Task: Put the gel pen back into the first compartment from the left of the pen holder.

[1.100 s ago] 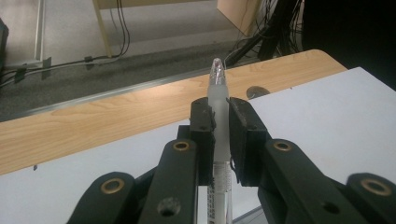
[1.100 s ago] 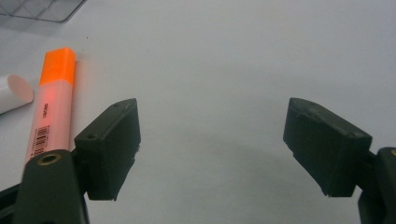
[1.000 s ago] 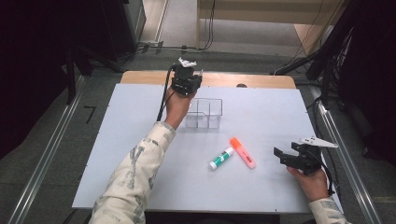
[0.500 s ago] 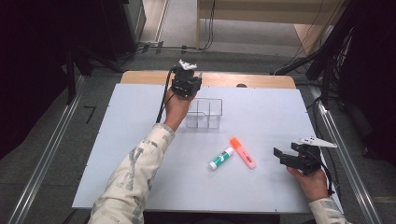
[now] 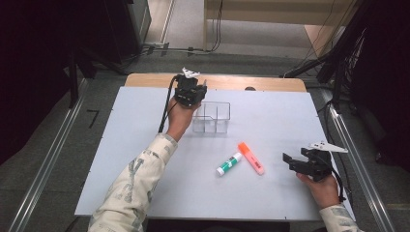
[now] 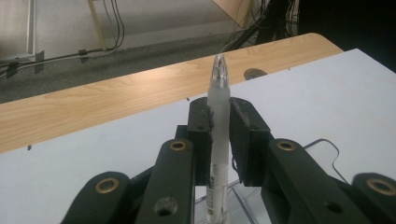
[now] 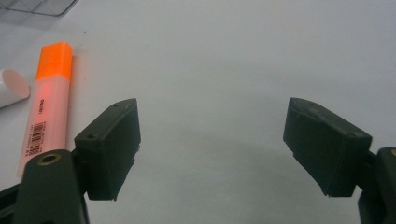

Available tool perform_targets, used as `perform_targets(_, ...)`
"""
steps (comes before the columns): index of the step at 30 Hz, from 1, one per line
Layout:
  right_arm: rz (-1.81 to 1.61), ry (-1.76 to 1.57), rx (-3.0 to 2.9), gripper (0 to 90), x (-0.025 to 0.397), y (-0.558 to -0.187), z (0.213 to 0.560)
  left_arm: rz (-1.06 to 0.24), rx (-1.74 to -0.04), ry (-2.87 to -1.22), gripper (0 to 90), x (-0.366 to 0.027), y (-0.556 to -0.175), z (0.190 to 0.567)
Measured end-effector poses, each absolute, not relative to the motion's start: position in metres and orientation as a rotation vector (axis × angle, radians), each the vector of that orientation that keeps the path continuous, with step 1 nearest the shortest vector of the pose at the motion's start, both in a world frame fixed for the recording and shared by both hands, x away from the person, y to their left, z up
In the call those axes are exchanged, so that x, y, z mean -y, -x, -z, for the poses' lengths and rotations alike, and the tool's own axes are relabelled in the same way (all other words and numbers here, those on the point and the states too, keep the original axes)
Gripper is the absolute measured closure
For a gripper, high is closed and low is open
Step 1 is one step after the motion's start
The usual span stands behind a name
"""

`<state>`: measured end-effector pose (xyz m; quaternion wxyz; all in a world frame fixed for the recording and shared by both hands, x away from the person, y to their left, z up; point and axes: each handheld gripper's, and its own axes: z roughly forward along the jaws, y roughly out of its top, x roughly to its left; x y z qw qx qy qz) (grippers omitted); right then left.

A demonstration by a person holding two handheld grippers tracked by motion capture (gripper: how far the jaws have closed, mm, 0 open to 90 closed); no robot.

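The left gripper [image 5: 189, 91] is seen in the high view at the far side of the white board [image 5: 121, 145], just beside the left end of the clear tray [image 5: 211, 117]; it is carried by the person's left hand [image 5: 178, 120], with the patterned sleeve [image 5: 135, 186] reaching in from the bottom edge. In the left gripper view the jaws are clenched on a frosted pen [image 6: 218, 116]; the pen is held upright between the two black pads [image 6: 200, 126], its tip rising above them and its printed lower barrel running down toward the tray's clear rim [image 6: 322, 142] below; whether the pen's lower end is touching the tray cannot be told.

The right gripper [image 5: 303, 163] is seen at the near right of the board, held low by the right hand [image 5: 323, 187]; in the right gripper view its jaws are spread wide with nothing between them but bare white surface; the gripper is released. An orange highlighter [image 7: 49, 102] is seen lying flat just left of the left jaw, apart from it; the rounded white end of a second marker [image 7: 11, 87] is seen beside the highlighter's cap.

In the high view the highlighter [image 5: 251, 158] and the green-and-white marker [image 5: 228, 164] are laid near the middle of the board, close together, between the tray and the right gripper; the wooden table edge [image 5: 270, 83] is visible beyond the board.
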<state>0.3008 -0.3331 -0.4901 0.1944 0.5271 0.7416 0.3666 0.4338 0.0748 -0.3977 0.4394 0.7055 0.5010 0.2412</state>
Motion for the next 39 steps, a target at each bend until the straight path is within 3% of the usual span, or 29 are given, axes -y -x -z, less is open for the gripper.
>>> perform_targets(3,-1.026,-1.481,-2.079,17.6,0.333,-0.301,0.490,-0.595,-1.241,-1.753,76.9,-0.076,-0.432,0.398)
perform_targets(12,-1.025,-1.479,-2.079,17.6,0.332,-0.301,0.490,-0.572,-1.224,-1.750,51.1,-0.079,-0.423,0.400)
perform_targets(20,-1.022,-1.476,-2.080,17.6,0.332,-0.301,0.491,-0.545,-1.229,-1.712,39.0,-0.089,-0.412,0.402)
perform_targets(27,-1.022,-1.475,-2.081,17.6,0.331,-0.301,0.490,-0.620,-1.208,-1.702,35.3,-0.105,-0.391,0.402)
perform_targets(39,-1.017,-1.476,-2.078,17.6,0.330,-0.301,0.490,-0.617,-1.232,-1.678,31.7,-0.130,-0.358,0.419)
